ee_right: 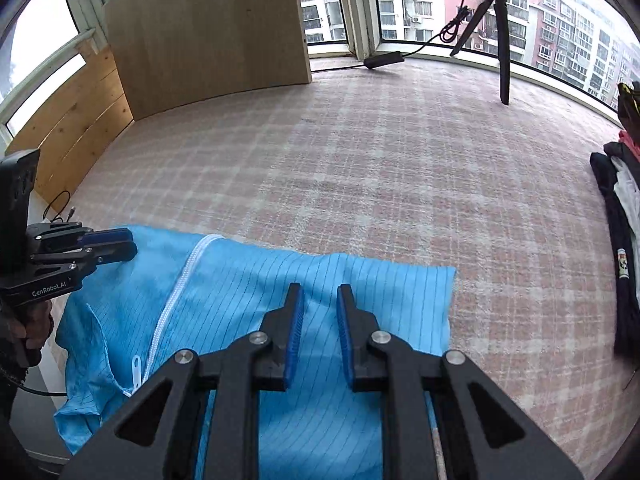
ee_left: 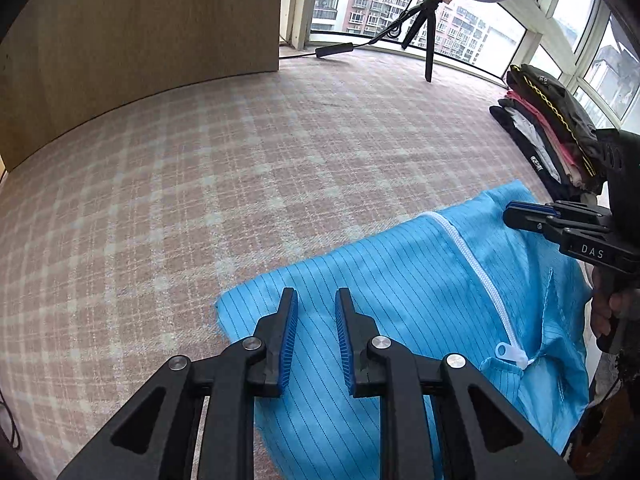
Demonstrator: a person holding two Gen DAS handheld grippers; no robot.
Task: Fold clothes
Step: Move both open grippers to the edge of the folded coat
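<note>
A light blue pinstriped garment (ee_left: 400, 280) (ee_right: 240, 280) with a white zipper (ee_left: 476, 264) (ee_right: 176, 292) lies flat on the plaid surface (ee_left: 240, 160). My left gripper (ee_left: 316, 296) hovers over the garment's left corner, open, its blue pads apart with only flat cloth showing in the gap. In the right wrist view my right gripper (ee_right: 319, 292) is also open, over the garment's right part near its far edge. Each gripper shows in the other's view, the right gripper (ee_left: 510, 214) and the left gripper (ee_right: 130, 242), both over the garment's far edge. A hand holds each handle.
A stack of folded dark, pink and white clothes (ee_left: 552, 136) (ee_right: 624, 208) sits at the right. A black tripod (ee_left: 428, 36) (ee_right: 502, 40) and a cabled adapter (ee_left: 334, 50) stand by the windows. A wooden panel (ee_left: 140, 40) (ee_right: 208, 28) closes the far left.
</note>
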